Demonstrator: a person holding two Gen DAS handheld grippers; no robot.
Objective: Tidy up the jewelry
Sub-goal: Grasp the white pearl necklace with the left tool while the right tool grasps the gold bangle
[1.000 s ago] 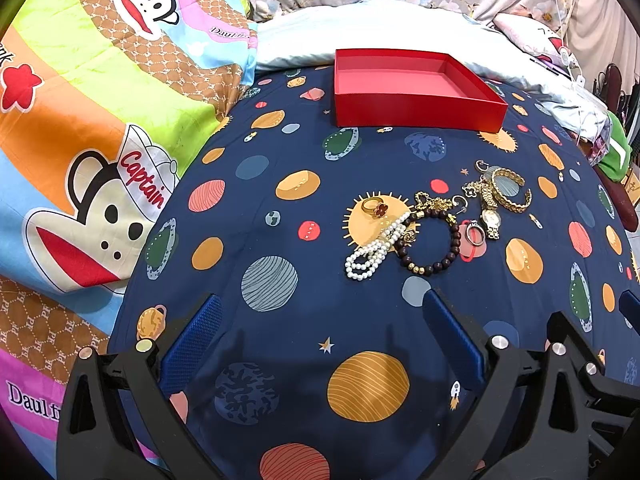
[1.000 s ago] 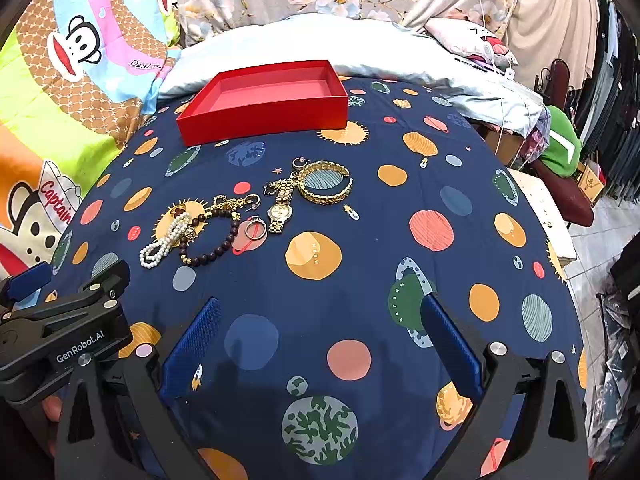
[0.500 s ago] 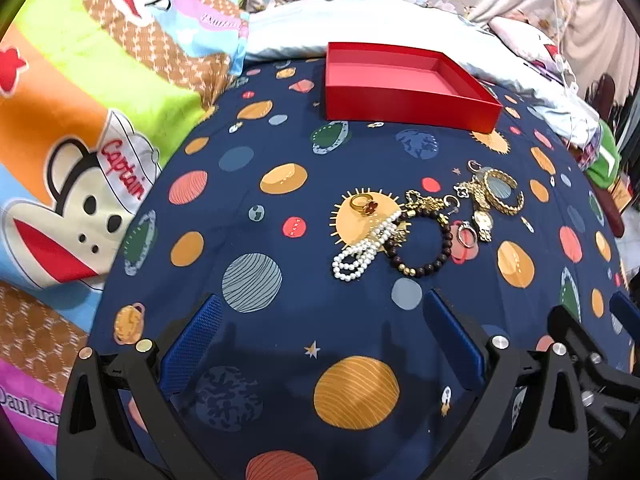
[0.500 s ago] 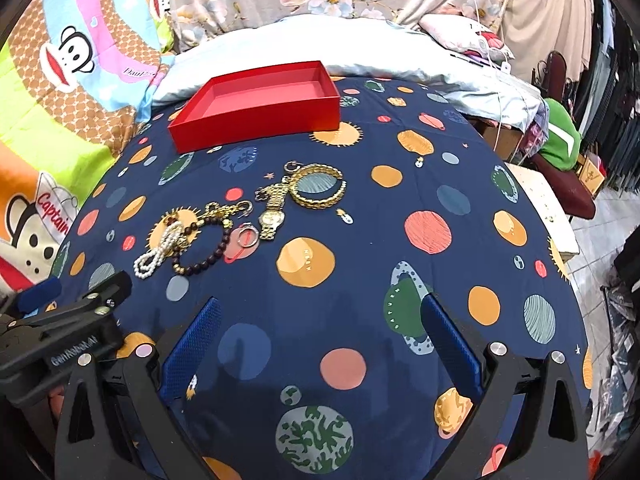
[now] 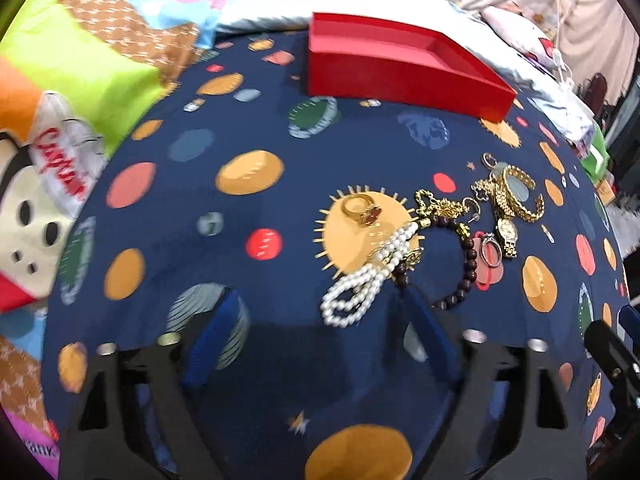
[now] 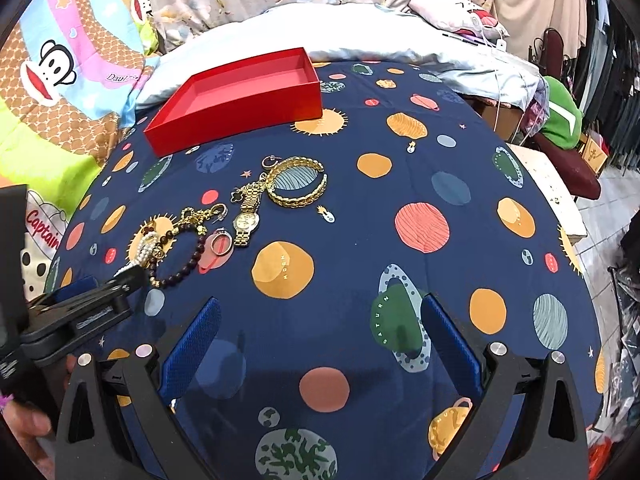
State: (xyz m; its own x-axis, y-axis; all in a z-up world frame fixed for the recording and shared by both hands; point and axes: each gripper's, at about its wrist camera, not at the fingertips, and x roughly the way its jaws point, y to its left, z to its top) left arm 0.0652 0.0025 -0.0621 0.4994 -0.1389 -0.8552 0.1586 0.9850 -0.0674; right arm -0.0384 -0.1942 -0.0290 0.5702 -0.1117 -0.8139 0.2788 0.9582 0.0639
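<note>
An empty red tray (image 5: 404, 80) (image 6: 240, 104) sits at the far side of the navy planet-print cover. Jewelry lies in a cluster before it: a white pearl bracelet (image 5: 368, 280) (image 6: 145, 250), a gold ring with a red stone (image 5: 360, 210), a dark bead bracelet (image 5: 466, 268) (image 6: 180, 260), a gold watch (image 5: 505, 224) (image 6: 246, 220), a gold bangle (image 5: 524, 196) (image 6: 298, 184) and a small ring (image 6: 220, 244). My left gripper (image 5: 320, 320) is open, low over the cover, just short of the pearls. My right gripper (image 6: 320, 328) is open and empty, nearer the front.
A cartoon-monkey quilt (image 5: 60, 120) lies on the left. A pale blue pillow (image 6: 320, 32) lies behind the tray. A green item and a dark red chair (image 6: 568, 148) stand off the bed's right edge. The left gripper's body (image 6: 72, 320) shows in the right wrist view.
My left gripper has moved forward and lower toward the pearl bracelet. My right gripper has shifted slightly. Both stay open; no jewelry has moved.
</note>
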